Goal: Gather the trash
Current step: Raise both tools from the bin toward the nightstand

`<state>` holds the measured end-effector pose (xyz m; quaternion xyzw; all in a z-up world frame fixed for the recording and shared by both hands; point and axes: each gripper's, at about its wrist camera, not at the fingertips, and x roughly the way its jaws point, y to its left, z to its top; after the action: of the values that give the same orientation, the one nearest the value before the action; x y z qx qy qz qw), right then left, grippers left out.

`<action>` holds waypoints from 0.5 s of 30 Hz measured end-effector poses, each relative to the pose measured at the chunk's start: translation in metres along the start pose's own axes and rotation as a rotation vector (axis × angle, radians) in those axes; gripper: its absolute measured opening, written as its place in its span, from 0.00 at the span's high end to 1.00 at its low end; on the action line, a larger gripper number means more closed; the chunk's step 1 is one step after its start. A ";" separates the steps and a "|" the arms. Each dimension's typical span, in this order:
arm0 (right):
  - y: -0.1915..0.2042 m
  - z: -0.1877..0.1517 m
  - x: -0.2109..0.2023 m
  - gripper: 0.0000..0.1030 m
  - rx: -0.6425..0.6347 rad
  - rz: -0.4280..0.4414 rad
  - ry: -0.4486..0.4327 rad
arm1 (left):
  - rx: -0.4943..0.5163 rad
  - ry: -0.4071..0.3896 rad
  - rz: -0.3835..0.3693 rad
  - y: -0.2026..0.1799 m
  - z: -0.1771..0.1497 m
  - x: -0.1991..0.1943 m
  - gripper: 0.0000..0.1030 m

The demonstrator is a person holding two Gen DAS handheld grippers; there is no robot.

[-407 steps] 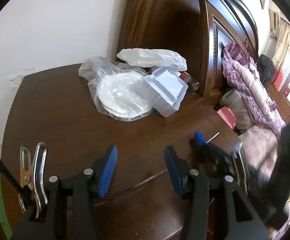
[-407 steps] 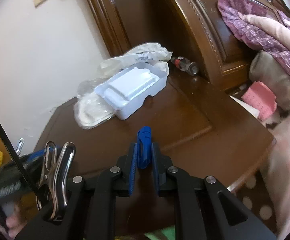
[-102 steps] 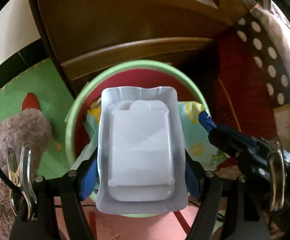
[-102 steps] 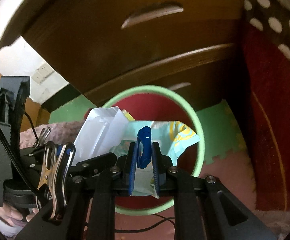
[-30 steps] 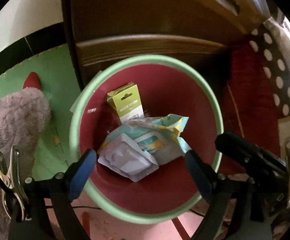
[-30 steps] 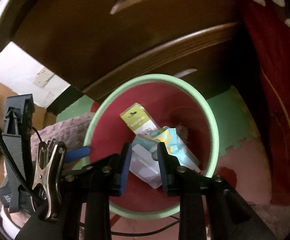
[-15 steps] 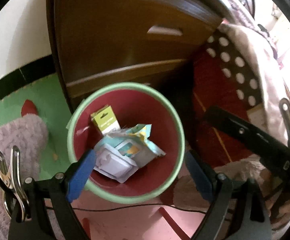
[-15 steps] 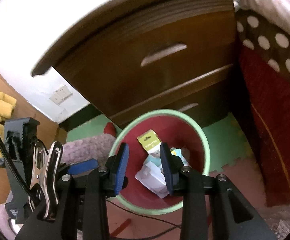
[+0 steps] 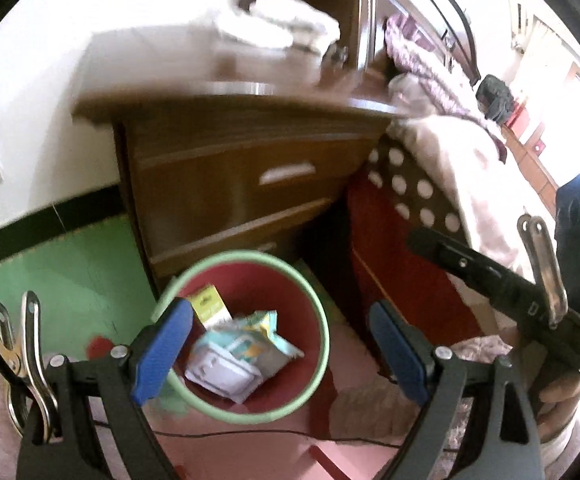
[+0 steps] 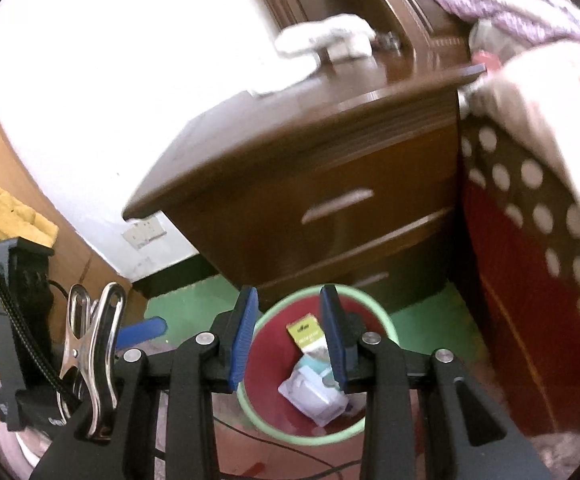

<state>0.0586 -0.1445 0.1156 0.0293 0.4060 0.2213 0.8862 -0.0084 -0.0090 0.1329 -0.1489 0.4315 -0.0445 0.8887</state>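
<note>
Bright daylight, blown-out walls, motion blur, fisheye vignette

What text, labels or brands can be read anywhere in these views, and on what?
No text can be read for certain in either view.
Yellow-green box in the red bin: a dark line of print, too small and blurred to read.
Teal and yellow packet in the bin: printed graphics, no legible words.
White tray in the bin: no print visible.
White bags on the nightstand: blurred, nothing legible.

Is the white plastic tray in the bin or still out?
In: the white plastic tray lies inside the green-rimmed red bin, atop wrappers.
</note>
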 end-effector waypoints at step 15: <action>0.028 0.076 -0.013 0.68 -0.165 -0.021 -0.030 | 0.008 -0.087 0.102 0.010 0.089 -0.026 0.10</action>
<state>0.0964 -0.1148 0.1816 -0.0450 0.3735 0.2444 0.8937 0.0446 0.0263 0.2014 -0.1249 0.3991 0.0059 0.9083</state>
